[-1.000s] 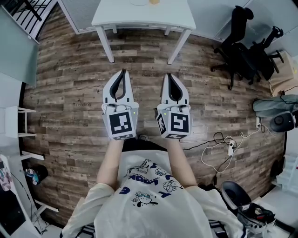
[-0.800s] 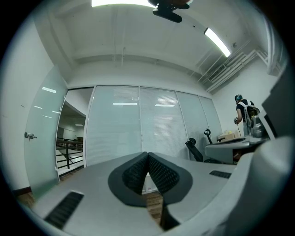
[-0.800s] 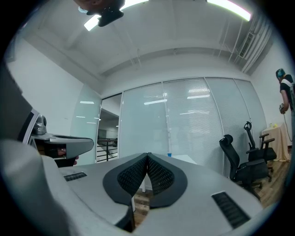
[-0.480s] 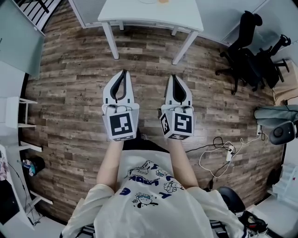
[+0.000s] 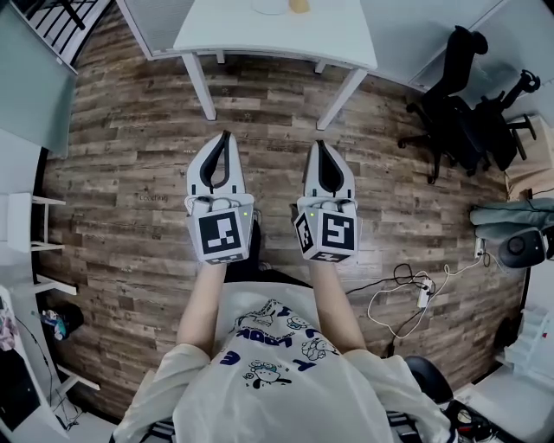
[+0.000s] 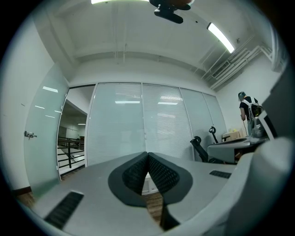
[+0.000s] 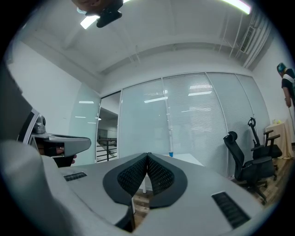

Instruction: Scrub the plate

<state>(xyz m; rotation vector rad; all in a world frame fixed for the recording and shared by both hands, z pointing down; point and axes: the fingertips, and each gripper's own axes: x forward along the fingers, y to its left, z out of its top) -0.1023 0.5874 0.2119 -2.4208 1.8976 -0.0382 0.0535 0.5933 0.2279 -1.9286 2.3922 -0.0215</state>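
Wood flooring filled my head view; what I took for the plate [image 5: 270, 7] sat on the white table [image 5: 277, 39] at the frame's top edge, more in view than 1 second before. Below, left gripper [image 5: 227, 138] and right gripper [image 5: 321, 145] stayed closed, empty: scrubbing hadn't begun.

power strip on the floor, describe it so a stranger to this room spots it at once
In the head view, start at the black office chairs on the right of the wood floor and come straight down. The power strip lies on the planks there: the only small white block, with white and dark cords looping from it.
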